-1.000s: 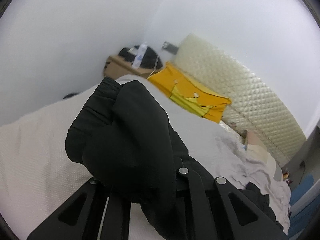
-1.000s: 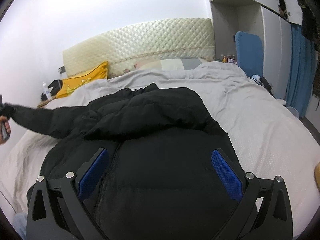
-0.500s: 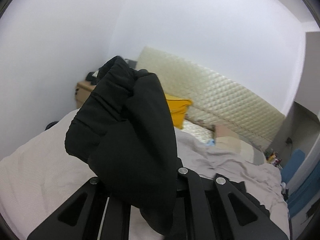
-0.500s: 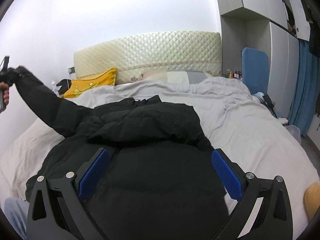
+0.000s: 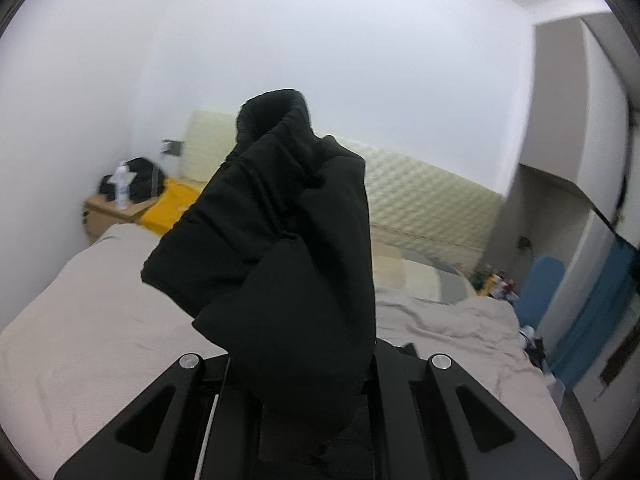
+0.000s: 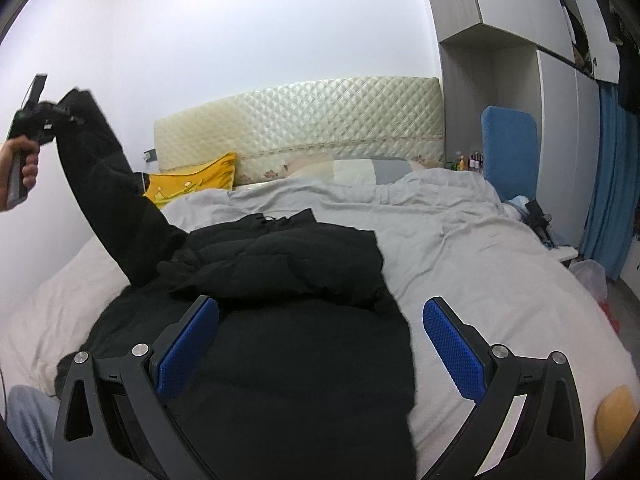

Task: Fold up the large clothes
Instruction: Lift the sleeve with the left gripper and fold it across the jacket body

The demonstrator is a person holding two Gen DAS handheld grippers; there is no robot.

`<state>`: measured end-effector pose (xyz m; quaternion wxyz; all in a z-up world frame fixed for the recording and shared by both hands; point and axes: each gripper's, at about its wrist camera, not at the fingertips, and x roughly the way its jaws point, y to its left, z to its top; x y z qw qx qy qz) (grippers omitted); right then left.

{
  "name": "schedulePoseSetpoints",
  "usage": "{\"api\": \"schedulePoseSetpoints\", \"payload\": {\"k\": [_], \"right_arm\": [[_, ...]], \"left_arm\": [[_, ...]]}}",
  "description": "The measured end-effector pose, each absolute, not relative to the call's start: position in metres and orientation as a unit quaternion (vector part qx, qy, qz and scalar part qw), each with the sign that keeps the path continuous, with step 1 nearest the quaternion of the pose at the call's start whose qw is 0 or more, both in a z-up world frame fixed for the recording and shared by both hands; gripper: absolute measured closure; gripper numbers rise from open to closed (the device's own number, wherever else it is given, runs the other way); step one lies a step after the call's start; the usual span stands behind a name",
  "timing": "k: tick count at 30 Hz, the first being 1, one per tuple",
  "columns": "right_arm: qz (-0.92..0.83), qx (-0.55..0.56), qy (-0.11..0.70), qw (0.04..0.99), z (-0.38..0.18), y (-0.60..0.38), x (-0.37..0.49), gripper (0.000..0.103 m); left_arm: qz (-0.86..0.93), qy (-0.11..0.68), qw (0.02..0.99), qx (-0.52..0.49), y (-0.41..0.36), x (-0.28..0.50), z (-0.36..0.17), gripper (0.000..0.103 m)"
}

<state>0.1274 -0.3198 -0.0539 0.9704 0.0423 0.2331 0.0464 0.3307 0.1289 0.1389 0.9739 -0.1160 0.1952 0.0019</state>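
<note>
1. Black padded sleeve (image 6: 108,184) — clamped at its cuff by the left gripper (image 6: 60,118), which a hand (image 6: 20,164) holds high at the far left, well above the bed (image 6: 480,264).
2. Below and right of that gripper, the sleeve slopes down to the black jacket (image 6: 280,340) lying flat on the bed.
3. Over the jacket's lower body hangs the right gripper (image 6: 320,344) — blue pads (image 6: 448,344) spread wide, nothing pinched between them.
4. Ahead of it stand a yellow pillow (image 6: 192,180) and a quilted headboard (image 6: 304,120).
</note>
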Motion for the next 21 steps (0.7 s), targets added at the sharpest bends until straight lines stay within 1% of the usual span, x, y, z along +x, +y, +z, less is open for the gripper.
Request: {"api": "schedulePoseSetpoints", "payload": {"k": [6, 12, 18, 20, 21], "right_arm": [[0.033, 0.067, 0.228, 0.971, -0.052, -0.342, 0.125, 0.0], [0.024, 0.078, 0.208, 0.975, -0.046, -0.357, 0.12, 0.0], [0.027, 0.1, 0.223, 0.969, -0.055, -0.367, 0.127, 0.0], [0.022, 0.101, 0.225, 0.969, -0.058, -0.37, 0.127, 0.0], [0.02, 0.103, 0.225, 0.969, -0.06, -0.372, 0.127, 0.0]], "left_arm": [[-0.057, 0.208, 0.973, -0.08, 0.034, 0.345, 0.126, 0.094], [-0.126, 0.23, 0.963, -0.065, -0.061, 0.37, 0.096, 0.094], [-0.165, 0.266, 0.949, -0.041, -0.144, 0.389, 0.037, 0.094], [-0.172, 0.286, 0.942, -0.029, -0.176, 0.402, 0.013, 0.094], [-0.173, 0.294, 0.94, -0.023, -0.178, 0.414, 0.004, 0.094]]}}
